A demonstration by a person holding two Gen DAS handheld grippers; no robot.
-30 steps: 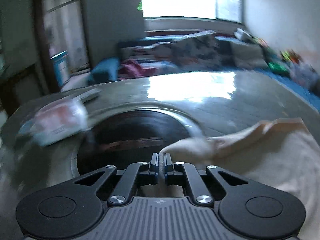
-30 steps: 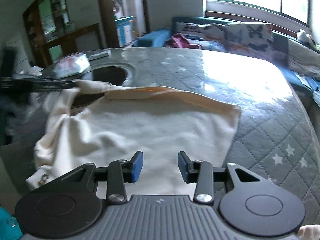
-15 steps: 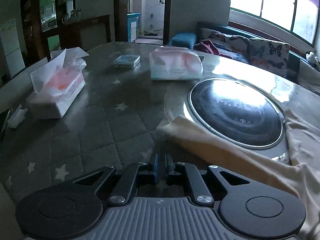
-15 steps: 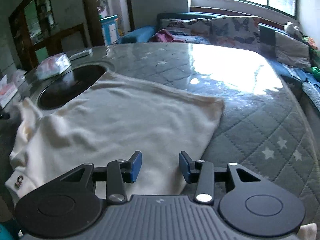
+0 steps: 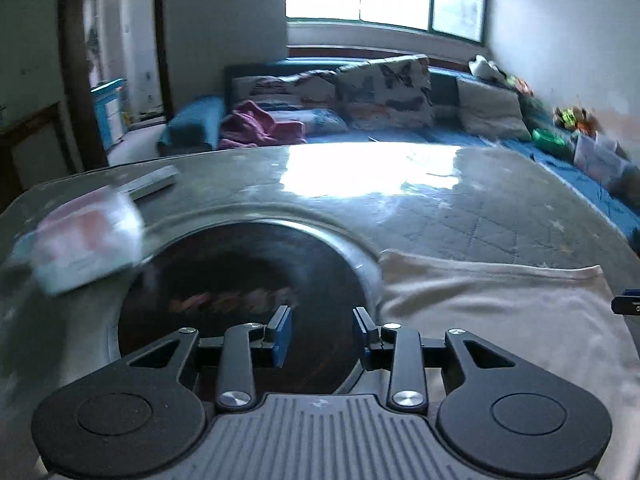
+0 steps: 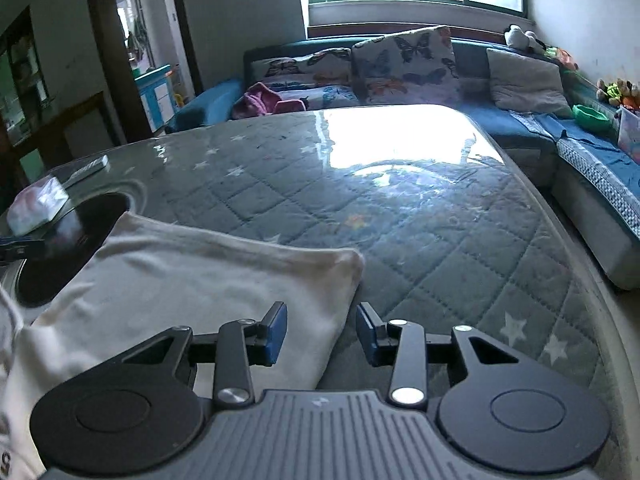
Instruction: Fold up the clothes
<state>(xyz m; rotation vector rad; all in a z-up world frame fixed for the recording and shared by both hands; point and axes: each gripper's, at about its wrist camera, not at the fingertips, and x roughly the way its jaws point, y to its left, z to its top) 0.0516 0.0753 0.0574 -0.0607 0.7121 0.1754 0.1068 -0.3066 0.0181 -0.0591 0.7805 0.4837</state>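
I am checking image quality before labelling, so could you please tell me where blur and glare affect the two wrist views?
Left wrist view: motion blur smears the tissue pack and the room's right edge, and window glare washes out the far table top; the cream garment looks soft. Right wrist view: mostly sharp, with glare on the table's glossy cover and fisheye bending at its edges.

A glossy desk [image 6: 400, 208] with a grey quilted, star-printed top carries a cream garment [image 6: 192, 280] spread flat, partly over a round black inset plate [image 5: 240, 280]. Beside the plate lies a tissue pack [image 5: 84, 240], and beyond it a flat remote-like object [image 6: 90, 168].
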